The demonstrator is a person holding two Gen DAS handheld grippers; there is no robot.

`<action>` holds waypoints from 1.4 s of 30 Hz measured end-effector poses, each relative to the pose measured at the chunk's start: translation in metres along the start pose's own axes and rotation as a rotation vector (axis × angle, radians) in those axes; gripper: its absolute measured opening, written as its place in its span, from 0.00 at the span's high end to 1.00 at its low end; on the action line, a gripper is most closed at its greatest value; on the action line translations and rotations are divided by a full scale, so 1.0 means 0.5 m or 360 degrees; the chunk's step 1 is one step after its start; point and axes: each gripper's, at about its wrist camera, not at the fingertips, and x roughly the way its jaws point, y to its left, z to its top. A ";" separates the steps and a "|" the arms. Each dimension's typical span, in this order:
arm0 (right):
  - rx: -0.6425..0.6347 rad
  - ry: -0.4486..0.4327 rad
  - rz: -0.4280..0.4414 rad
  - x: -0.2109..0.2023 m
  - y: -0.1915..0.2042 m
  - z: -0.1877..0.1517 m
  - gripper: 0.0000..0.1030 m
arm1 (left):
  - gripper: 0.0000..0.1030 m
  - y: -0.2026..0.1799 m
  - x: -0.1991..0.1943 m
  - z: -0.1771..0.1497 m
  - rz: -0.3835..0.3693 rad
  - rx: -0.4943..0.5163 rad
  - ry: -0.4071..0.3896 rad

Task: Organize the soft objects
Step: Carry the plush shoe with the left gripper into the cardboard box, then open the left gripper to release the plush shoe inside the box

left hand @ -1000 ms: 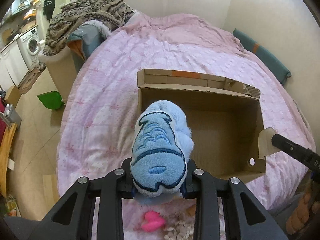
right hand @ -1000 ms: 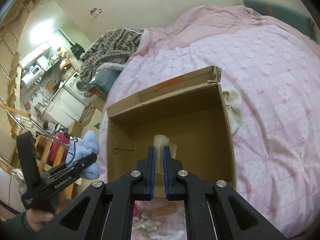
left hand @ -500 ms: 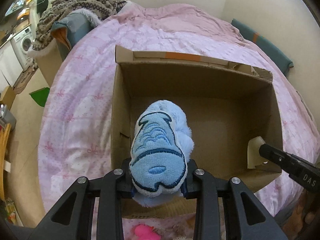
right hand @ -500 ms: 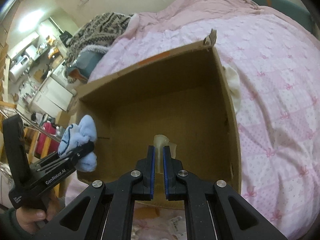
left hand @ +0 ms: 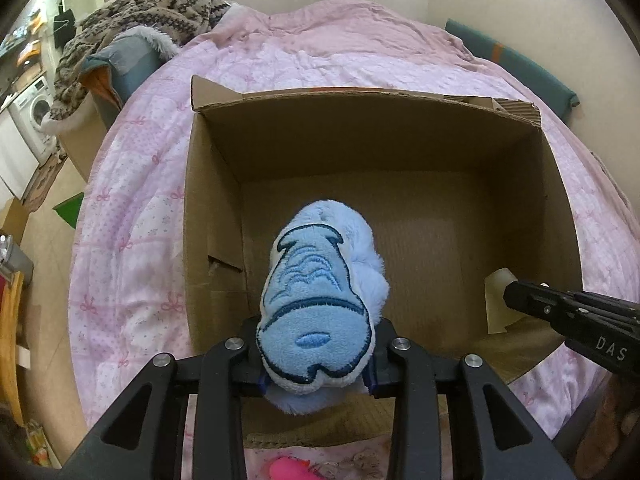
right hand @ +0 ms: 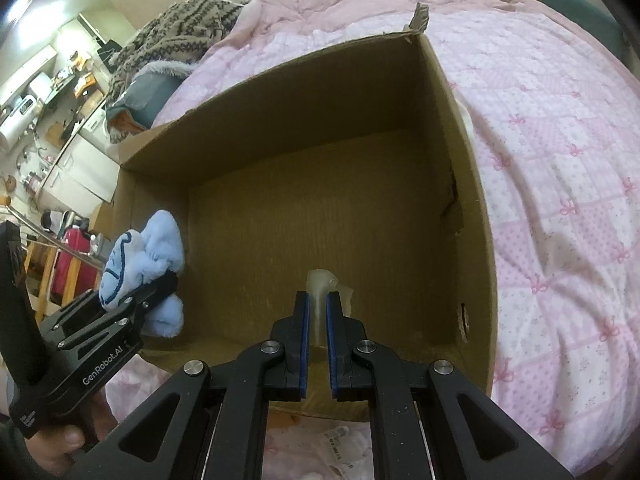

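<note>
A light blue plush toy [left hand: 320,280] with dark blue stitching is clamped in my left gripper [left hand: 318,360], which hangs over the near left part of an open cardboard box [left hand: 360,94]. In the right wrist view the same plush [right hand: 148,248] and left gripper [right hand: 160,292] sit at the box's left wall. My right gripper [right hand: 316,300] is shut on a small cream soft piece [right hand: 320,278] low inside the box [right hand: 280,68], near its front. The left wrist view shows that cream piece [left hand: 496,300] at the right gripper's tip [left hand: 516,296]. The box floor is otherwise bare.
The box rests on a pink quilted bed cover [left hand: 132,208]. A patterned knit blanket [left hand: 160,4] lies piled at the far left. A teal cushion [left hand: 516,60] lines the right wall. A pink soft item [left hand: 286,470] lies before the box. Floor and a washing machine [left hand: 32,116] are at left.
Both grippers have come down toward the box, which now fills more of each view. The plush and the cream piece stay gripped as before.
</note>
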 end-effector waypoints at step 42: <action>0.0037 -0.0160 0.0014 -0.048 -0.006 0.009 0.29 | 0.27 0.014 -0.046 0.012 0.0055 -0.0082 -0.0081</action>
